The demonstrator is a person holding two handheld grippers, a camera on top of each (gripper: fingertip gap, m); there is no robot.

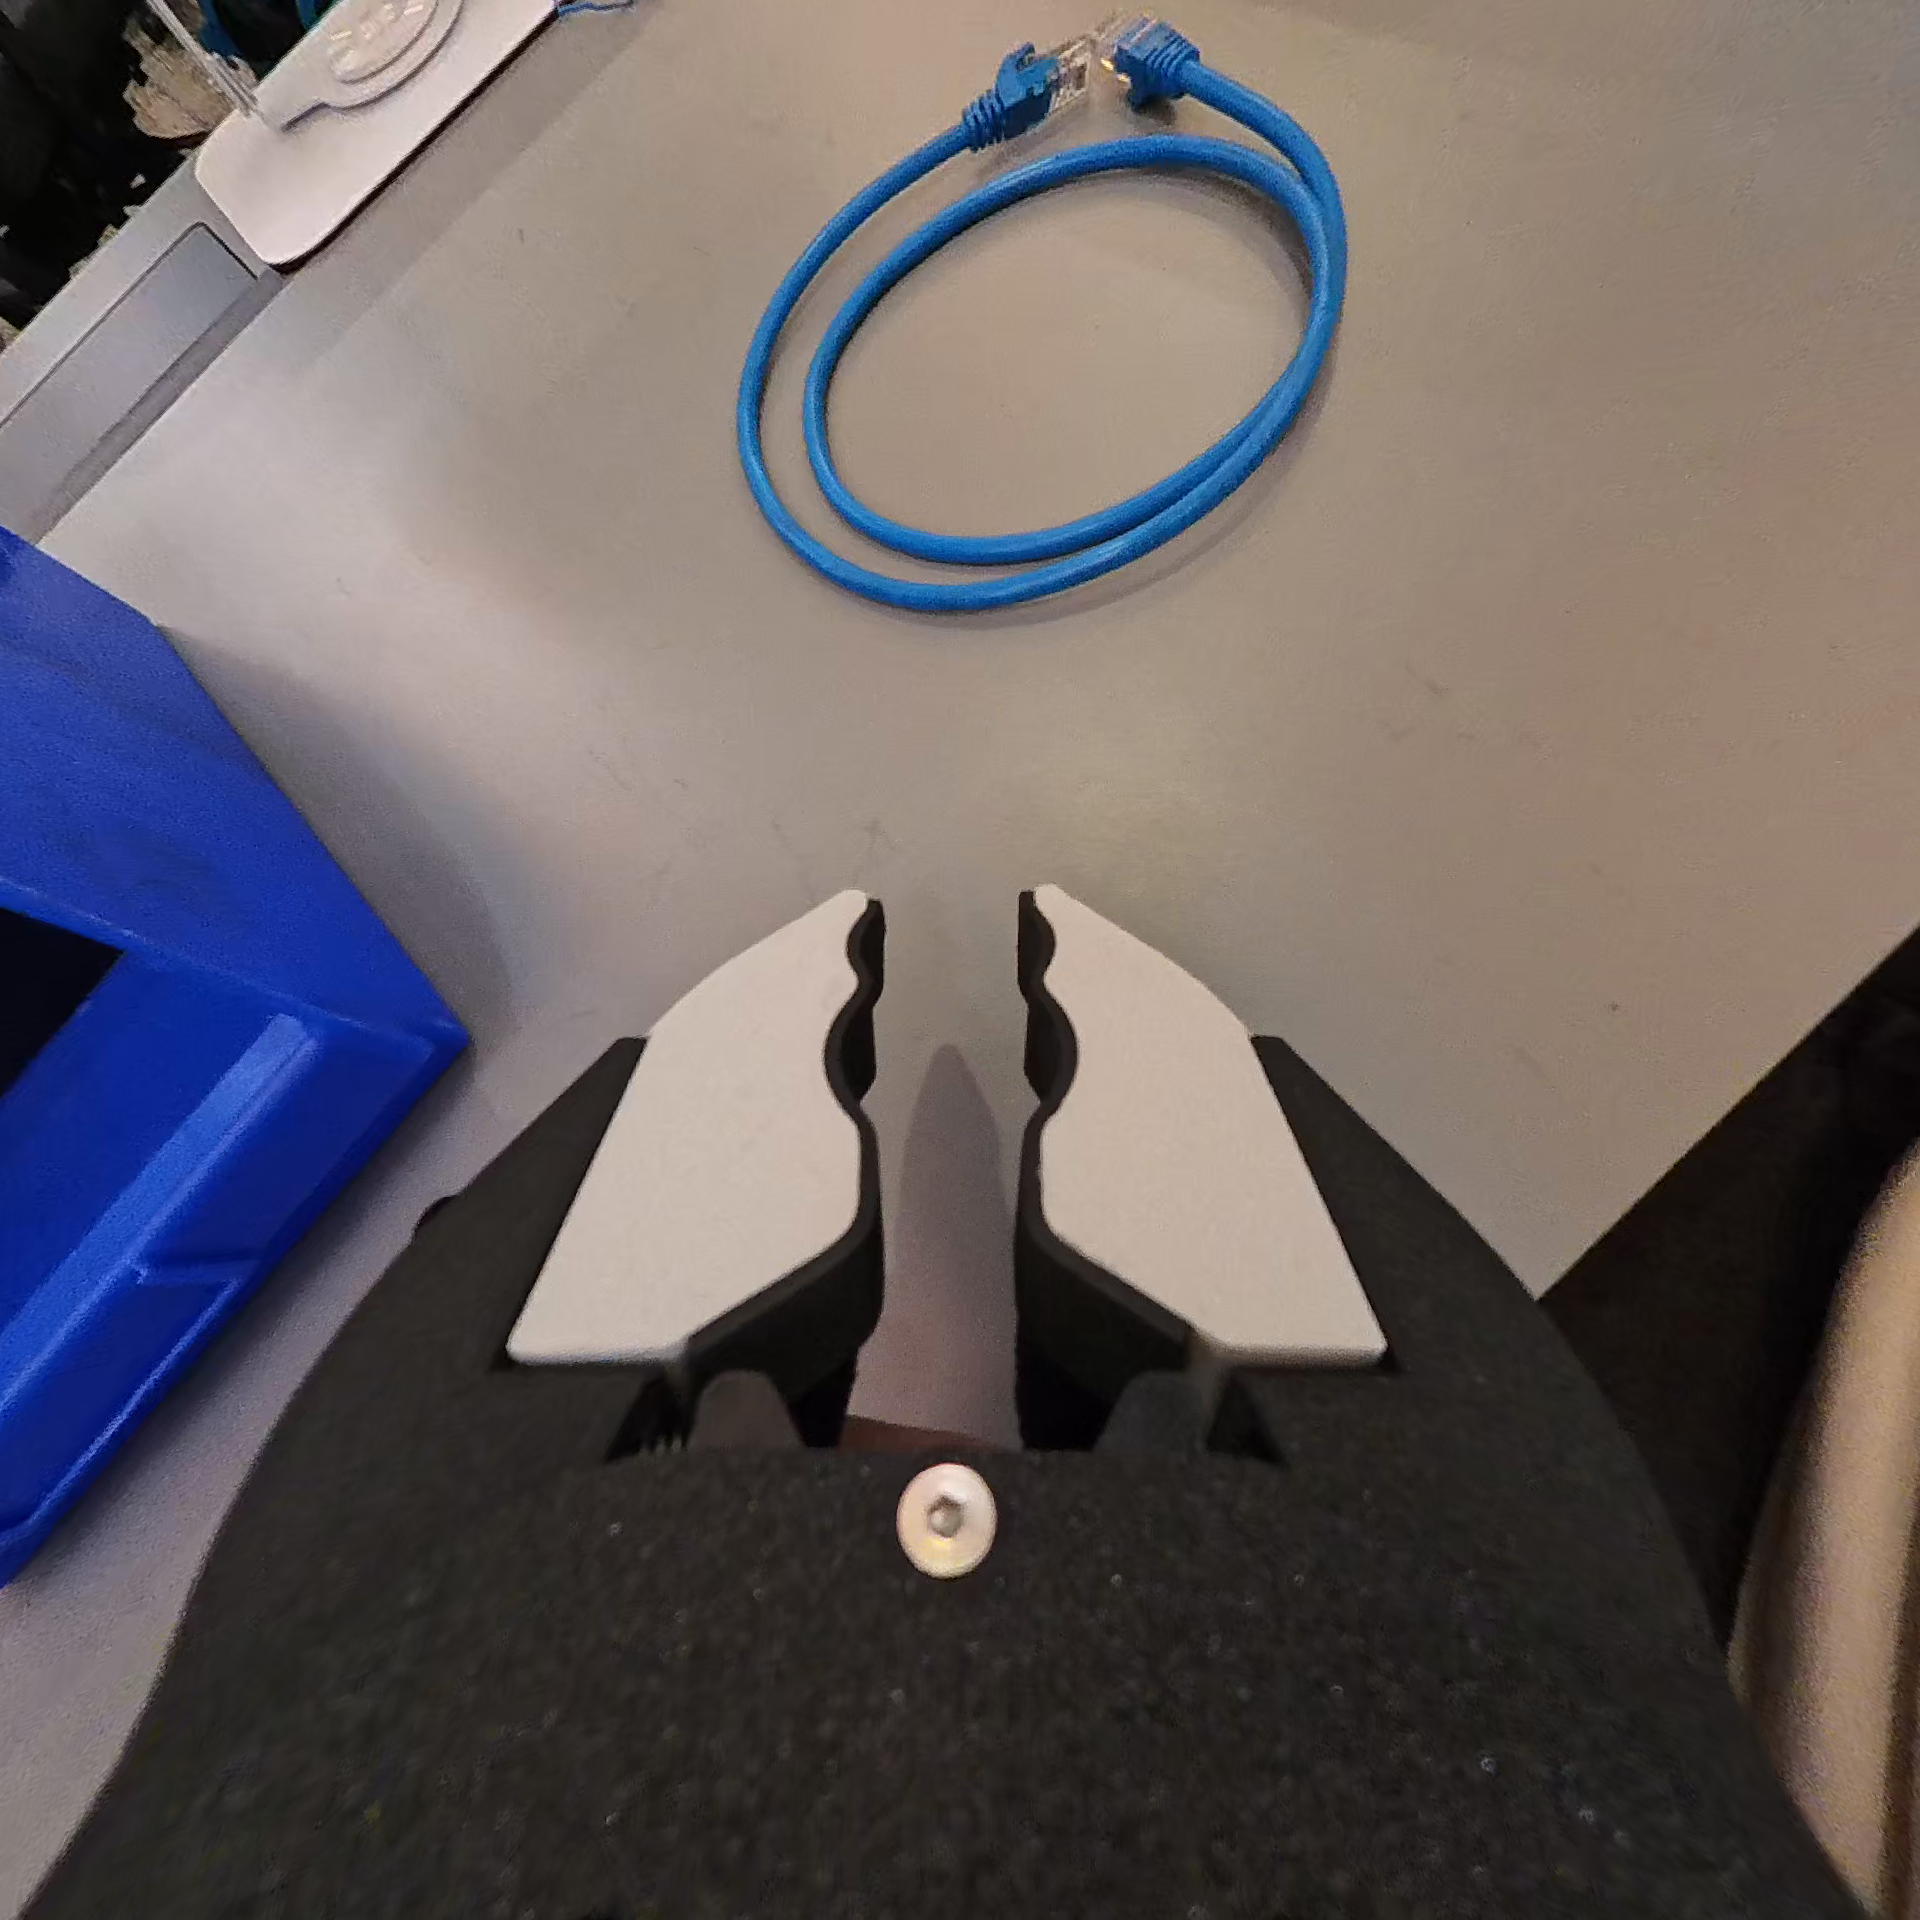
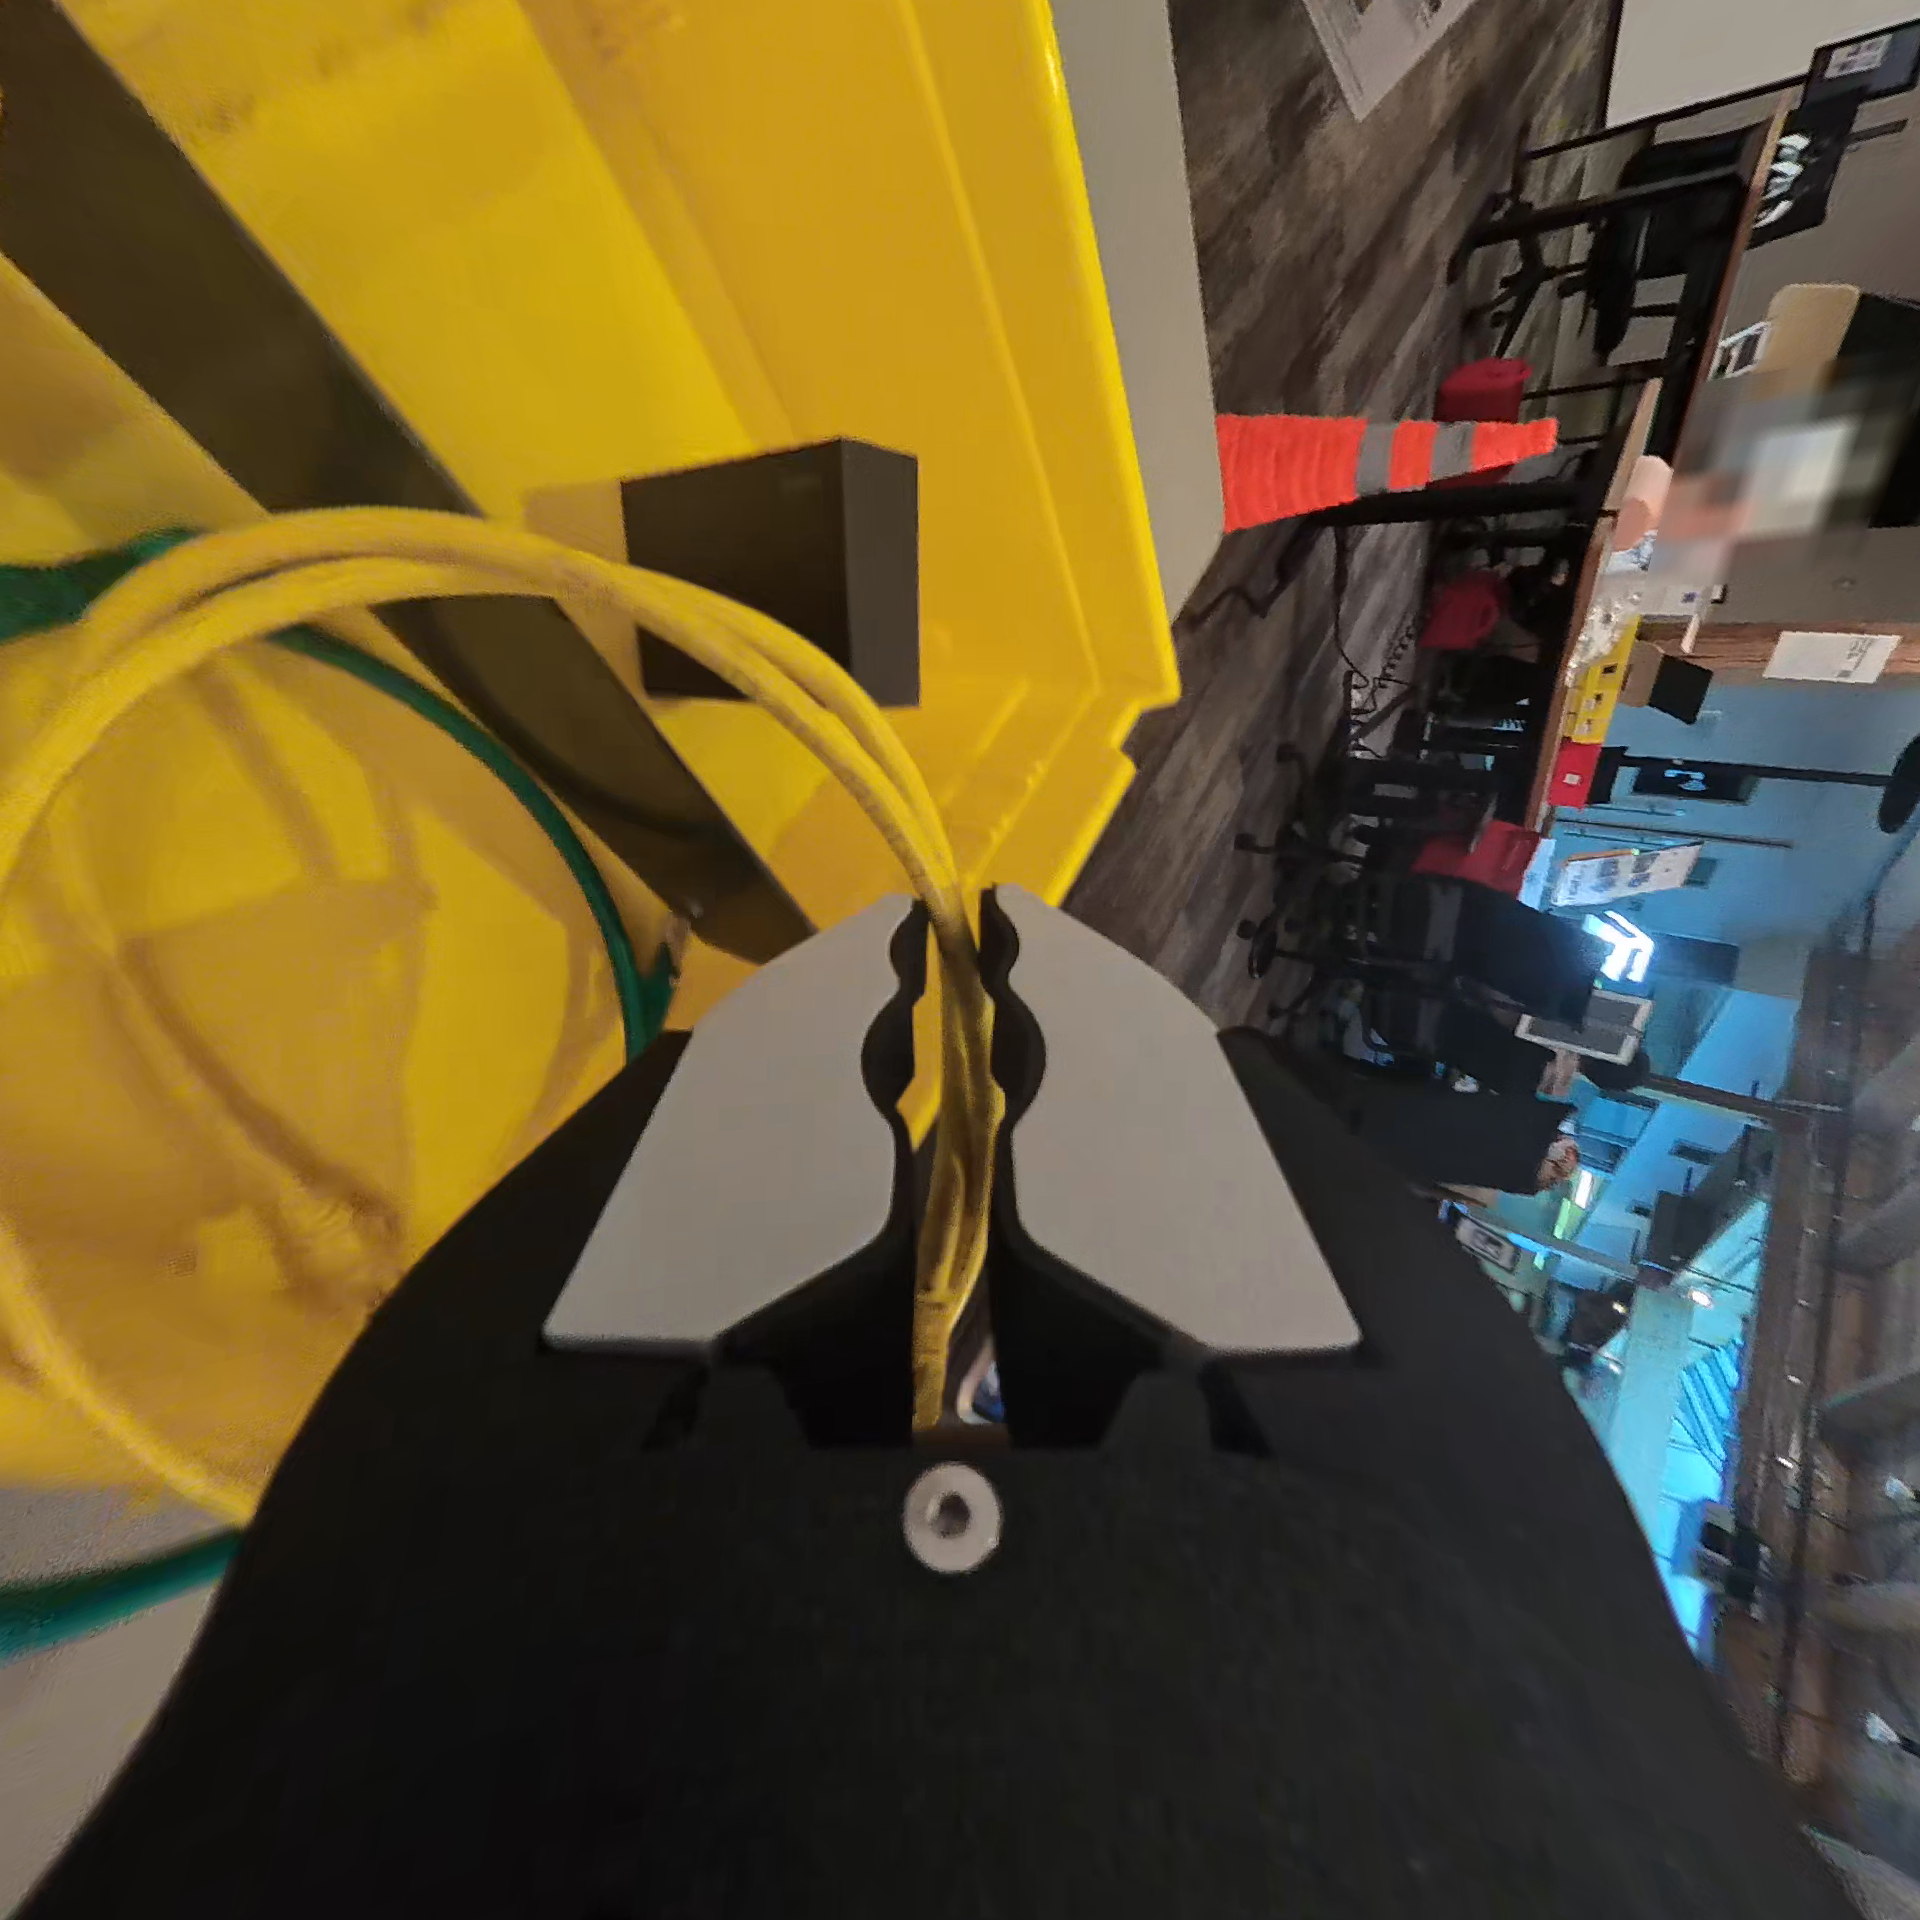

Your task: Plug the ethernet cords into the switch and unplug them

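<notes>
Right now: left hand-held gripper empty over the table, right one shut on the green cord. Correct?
Not quite. The right hand-held gripper is shut on the yellow cord, not the green cord, per the right wrist view. The left hand-held gripper is empty.

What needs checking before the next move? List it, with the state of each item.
1. Right gripper has a hold on the yellow cord: ok, strands pinched between its fingers.
2. Left gripper free: ok, open, nothing between its fingers.
3. Blue cord reachable: ok, coiled on the grey table ahead, both plugs exposed.
4. Yellow cord clear of the green cord: not ok, they overlap in the yellow bin.
5. Switch ports visible: cannot tell, only a black box shows in the bin.
</notes>
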